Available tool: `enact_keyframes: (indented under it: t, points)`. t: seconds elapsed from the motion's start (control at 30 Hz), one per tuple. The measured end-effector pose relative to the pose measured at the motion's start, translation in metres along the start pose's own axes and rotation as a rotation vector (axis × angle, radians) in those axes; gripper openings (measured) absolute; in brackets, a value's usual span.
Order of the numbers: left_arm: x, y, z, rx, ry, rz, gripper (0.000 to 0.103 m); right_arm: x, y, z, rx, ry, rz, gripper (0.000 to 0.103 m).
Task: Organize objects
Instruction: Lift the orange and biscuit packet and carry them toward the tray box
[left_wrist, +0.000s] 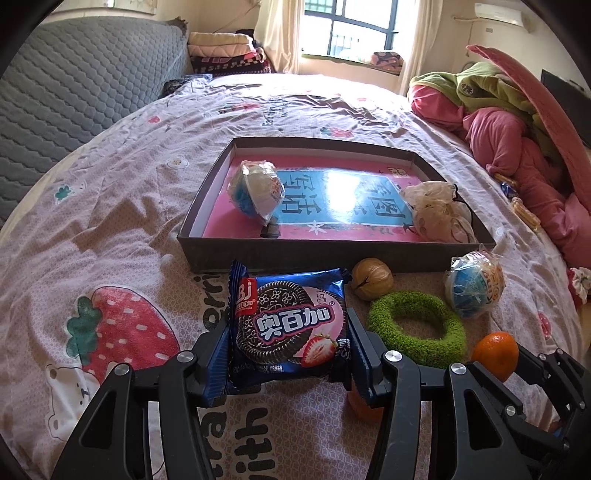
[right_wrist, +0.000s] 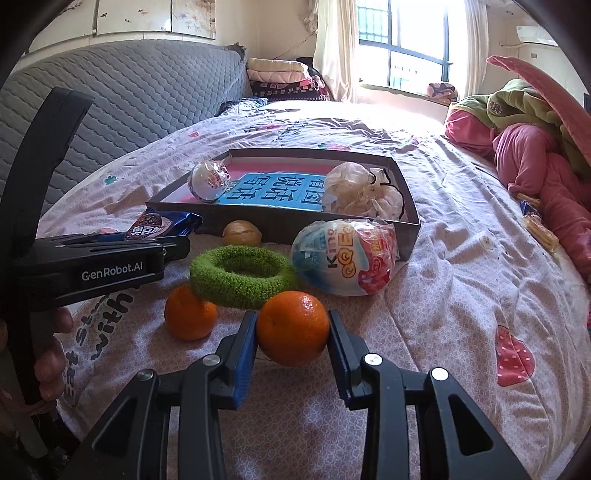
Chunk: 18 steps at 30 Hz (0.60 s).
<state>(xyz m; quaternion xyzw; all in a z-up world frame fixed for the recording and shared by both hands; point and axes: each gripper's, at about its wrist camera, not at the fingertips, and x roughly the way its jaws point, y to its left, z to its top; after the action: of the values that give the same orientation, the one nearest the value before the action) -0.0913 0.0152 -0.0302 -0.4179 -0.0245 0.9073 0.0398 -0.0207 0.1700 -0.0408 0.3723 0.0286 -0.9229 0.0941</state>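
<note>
left wrist – glossy crinkled cookie packet (left_wrist: 290, 328), fuzzy ring (left_wrist: 417, 325)

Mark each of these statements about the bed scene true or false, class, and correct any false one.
1. The left gripper holds a blue cookie packet. True.
2. The right gripper holds the walnut. False: it is clamped on an orange; the walnut lies on the bedspread by the box.
3. The shallow box is empty. False: it holds a wrapped toy egg and a crumpled plastic bag.
4. The green ring lies outside the box. True.
5. Both oranges are held. False: the second orange sits on the bedspread, partly under the green ring.
</note>
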Motion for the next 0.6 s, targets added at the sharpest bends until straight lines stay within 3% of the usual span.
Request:
enact_keyframes:
  t: [0.6]
  points:
    - [-0.043, -0.007, -0.003, 0.017, -0.049, -0.02, 0.057, -0.041, 0.005, 0.019, 0.001, -0.104, -0.011, 0.037]
